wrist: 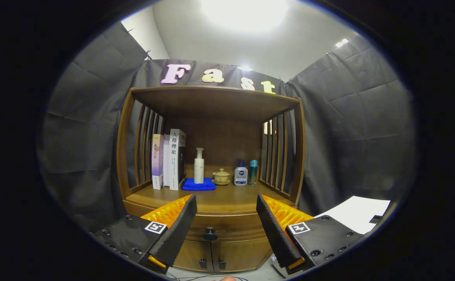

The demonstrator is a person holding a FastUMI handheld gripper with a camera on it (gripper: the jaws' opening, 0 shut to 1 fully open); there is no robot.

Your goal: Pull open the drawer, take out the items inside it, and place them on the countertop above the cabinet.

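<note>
Hanging low in the frame, the gripper had its fingers spread wide, pinching nothing, well short of the cabinet. Between them, at lower centre, sat the drawer, closed, with a dark knob in its front; its contents could not be seen. Below it were two small doors.

On the countertop just above the drawer, at the frame's middle, things stood in a row. Leftmost were three upright books, near the slatted left side. Next lay a folded blue cloth with a white pump bottle standing on it. Just right of that was a small lidded cup on a saucer, then a white bottle with a blue cap, touching or nearly touching a teal bottle. At lower right, past the right finger, a white sheet lay on a surface.
</note>
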